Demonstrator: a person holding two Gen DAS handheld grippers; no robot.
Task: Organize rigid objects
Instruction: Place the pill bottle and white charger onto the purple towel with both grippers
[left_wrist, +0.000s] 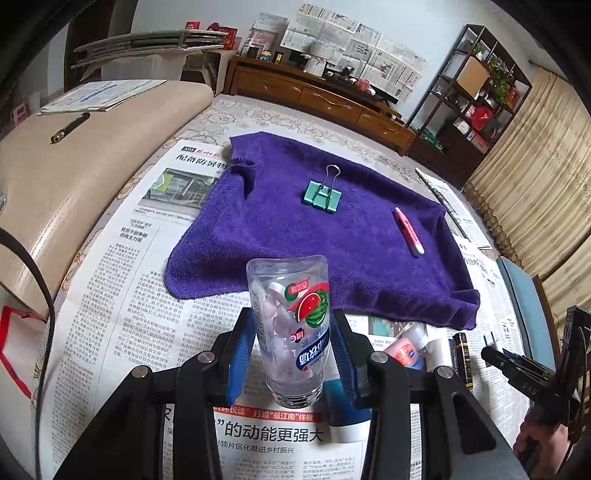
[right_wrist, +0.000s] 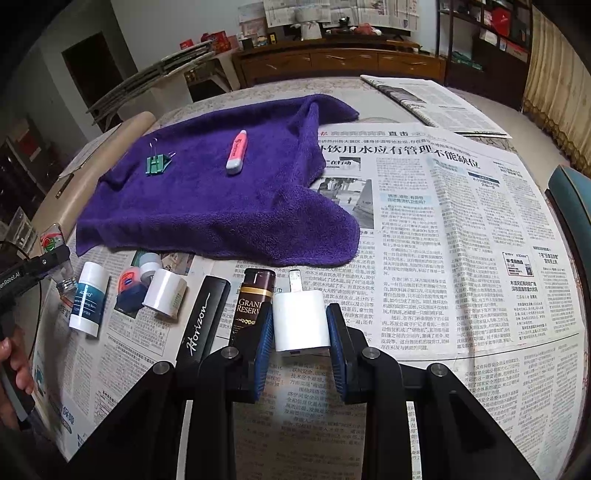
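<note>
Both hands are loaded at once. The left gripper (left_wrist: 293, 354) clamps a clear gum bottle (left_wrist: 291, 325) across its waist, mouth toward the camera, base pointing out at the purple towel (left_wrist: 314, 236), its long axis running along the fingers. The right gripper (right_wrist: 300, 332) pinches a white charger plug (right_wrist: 301, 321) by its flat sides, prongs aimed away toward the towel's near edge. On the towel lie a green binder clip (left_wrist: 322, 195) and a pink highlighter (left_wrist: 408, 230), well apart. Along the table's near edge on the newspaper (right_wrist: 443, 229) sits a row: white stick tube (right_wrist: 88, 299), small white jar (right_wrist: 164, 293), black case (right_wrist: 203, 319), brown bottle (right_wrist: 253, 306). The towel lies straight ahead of both grippers, so I'd judge each load is headed forward onto it; the right hand looks nearer.
</note>
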